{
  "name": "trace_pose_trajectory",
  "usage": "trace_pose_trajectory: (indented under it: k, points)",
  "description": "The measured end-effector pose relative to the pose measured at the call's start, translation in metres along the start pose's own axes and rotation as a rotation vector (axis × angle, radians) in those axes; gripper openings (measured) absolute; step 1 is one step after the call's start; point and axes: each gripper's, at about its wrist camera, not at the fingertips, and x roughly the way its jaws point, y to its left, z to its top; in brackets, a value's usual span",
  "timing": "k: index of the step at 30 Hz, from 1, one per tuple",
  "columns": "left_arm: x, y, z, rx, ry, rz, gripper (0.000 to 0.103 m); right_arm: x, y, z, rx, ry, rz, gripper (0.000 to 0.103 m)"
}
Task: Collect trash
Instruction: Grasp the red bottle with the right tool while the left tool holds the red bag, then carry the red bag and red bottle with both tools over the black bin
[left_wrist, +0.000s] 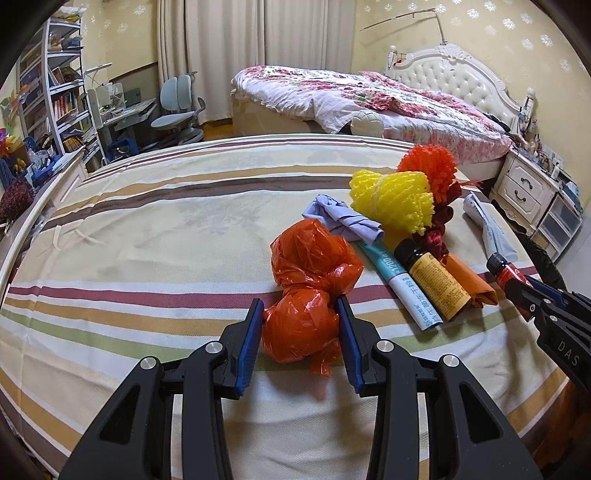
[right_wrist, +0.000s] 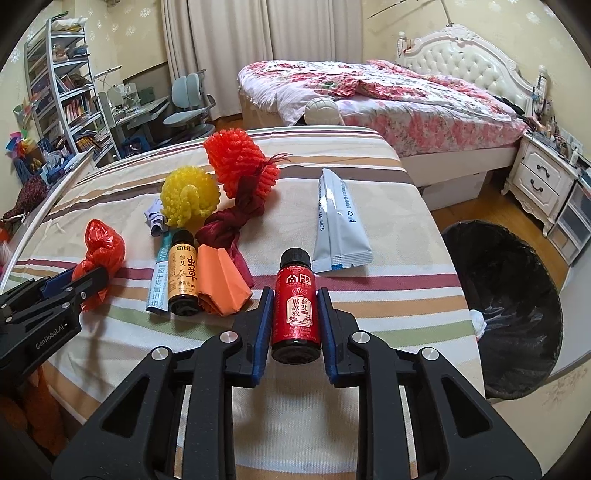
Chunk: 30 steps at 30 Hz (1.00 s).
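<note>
L gripper (left_wrist: 300, 334): jaws clamped on crumpled orange plastic bag (left_wrist: 310, 280)
R gripper (right_wrist: 294, 319): jaws clamped on small red glass bottle w/ black cap (right_wrist: 296, 308)

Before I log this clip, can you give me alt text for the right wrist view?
The right tongs grip a small red bottle over a striped bedspread. Scattered trash lies behind it: an orange-labelled bottle, a grey pouch and foam nets. A black-lined bin stands to the right on the floor.

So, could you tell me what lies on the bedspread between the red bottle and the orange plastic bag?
In the right wrist view, the amber bottle, the folded orange paper and the teal sachet lie side by side between the red bottle and the orange plastic bag.
</note>
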Motion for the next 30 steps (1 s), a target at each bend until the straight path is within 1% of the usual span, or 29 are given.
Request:
trace_pose_trajectory:
  k: [6,9,11,14,18,19,25,30]
  points:
    - [0.000,-0.002,-0.001,0.001,0.004,-0.001,0.040,0.007,-0.001,-0.005,-0.004,0.040,0.008,0.023]
    - [0.001,-0.001,-0.001,-0.002,0.005,0.002,0.040,0.010,-0.002,-0.004,0.000,0.047,0.010,0.026]
    - [0.001,0.000,-0.001,-0.003,0.005,0.002,0.040,0.011,-0.001,-0.002,-0.001,0.048,0.008,0.030]
    - [0.002,0.002,-0.001,-0.009,0.010,0.001,0.040,0.015,0.000,0.001,-0.009,0.050,0.003,0.031]
    - [0.002,0.003,0.000,-0.012,0.011,0.000,0.040,0.019,0.001,0.003,-0.019,0.052,-0.007,0.030]
    - [0.002,0.003,0.000,-0.012,0.011,0.000,0.040,0.019,0.002,0.003,-0.021,0.051,-0.011,0.024]
    - [0.001,0.004,0.001,-0.012,0.005,-0.004,0.040,0.013,-0.003,0.001,-0.005,0.037,-0.014,0.023]
    - [-0.004,0.001,0.003,-0.008,-0.007,-0.013,0.040,-0.001,-0.011,0.000,0.014,0.005,-0.022,0.023]
